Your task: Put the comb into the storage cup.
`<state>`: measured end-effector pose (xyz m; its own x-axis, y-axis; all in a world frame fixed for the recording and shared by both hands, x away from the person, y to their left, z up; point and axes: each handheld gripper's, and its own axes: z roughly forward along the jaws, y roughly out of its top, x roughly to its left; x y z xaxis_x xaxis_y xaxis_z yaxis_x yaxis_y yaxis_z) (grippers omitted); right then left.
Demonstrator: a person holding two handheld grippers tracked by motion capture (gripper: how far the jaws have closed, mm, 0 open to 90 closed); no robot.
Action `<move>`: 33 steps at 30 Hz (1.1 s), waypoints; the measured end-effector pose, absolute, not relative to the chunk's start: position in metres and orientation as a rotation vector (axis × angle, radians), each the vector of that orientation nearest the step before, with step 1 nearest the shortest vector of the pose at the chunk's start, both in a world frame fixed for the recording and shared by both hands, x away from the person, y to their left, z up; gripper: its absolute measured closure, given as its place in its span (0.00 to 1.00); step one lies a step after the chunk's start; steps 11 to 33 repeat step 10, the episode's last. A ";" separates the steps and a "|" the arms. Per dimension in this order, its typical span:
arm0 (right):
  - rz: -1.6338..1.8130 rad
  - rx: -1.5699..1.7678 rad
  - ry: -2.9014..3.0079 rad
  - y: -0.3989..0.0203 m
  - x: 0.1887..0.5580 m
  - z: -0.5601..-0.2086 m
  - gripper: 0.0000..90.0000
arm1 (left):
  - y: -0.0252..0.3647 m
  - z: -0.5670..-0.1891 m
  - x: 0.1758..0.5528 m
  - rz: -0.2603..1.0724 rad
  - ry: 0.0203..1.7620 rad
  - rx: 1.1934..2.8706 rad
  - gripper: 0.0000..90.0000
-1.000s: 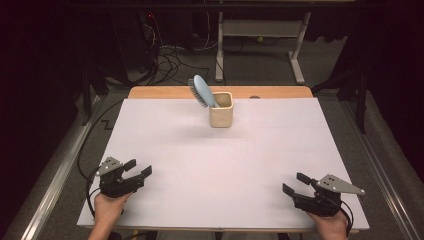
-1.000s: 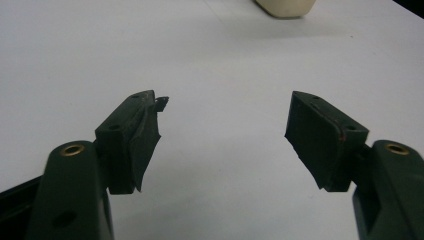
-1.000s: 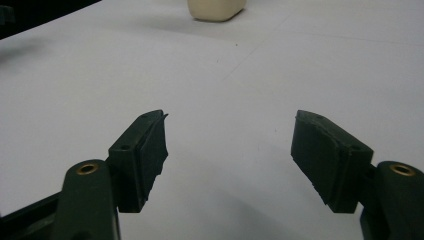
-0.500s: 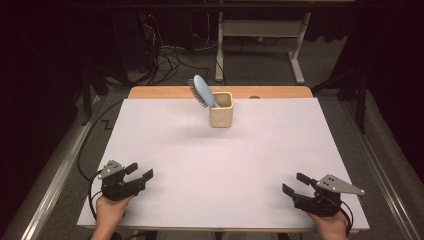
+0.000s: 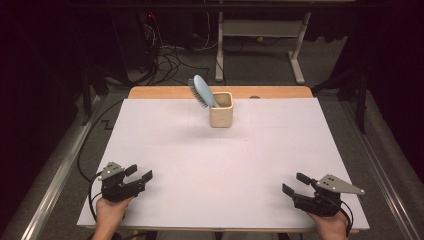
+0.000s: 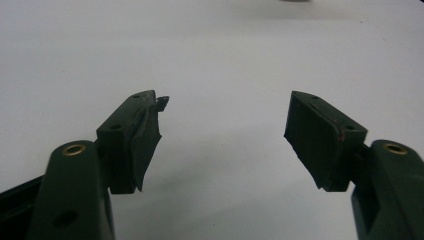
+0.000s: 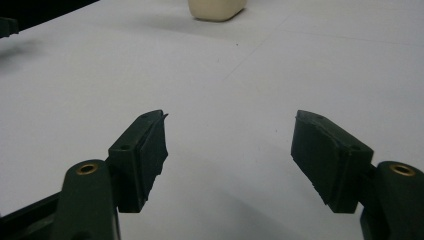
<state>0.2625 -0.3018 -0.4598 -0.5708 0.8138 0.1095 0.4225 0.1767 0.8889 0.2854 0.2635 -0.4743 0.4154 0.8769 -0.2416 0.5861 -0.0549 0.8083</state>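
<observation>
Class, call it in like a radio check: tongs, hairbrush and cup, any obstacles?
Left tongs open, empty, near table edge. Right tongs open, empty. Blue hairbrush leaning in cream cup, far side, untouched. White tabletop between: nothing in the way.

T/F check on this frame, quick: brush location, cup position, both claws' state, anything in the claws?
1. The blue hairbrush stands in the cream cup, leaning left in the high view. True.
2. The cup lies tipped over at the near edge of the table. False: it stands upright toward the far side of the white table.
3. The left claw is open with nothing between its jaws. True.
4. The right claw is shut on the hairbrush. False: it is open and empty, at the near right corner, far from the brush.
5. Both claws are near the table's near edge, one at each side. True.
</observation>
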 end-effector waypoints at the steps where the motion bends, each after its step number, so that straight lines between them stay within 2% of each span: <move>1: 1.363 1.168 2.070 -0.302 0.263 -0.460 0.35 | 0.263 -0.475 0.286 0.394 1.276 1.751 0.34; 33: 1.363 1.165 2.074 -0.302 0.263 -0.460 0.35 | 0.265 -0.474 0.285 0.392 1.280 1.738 0.34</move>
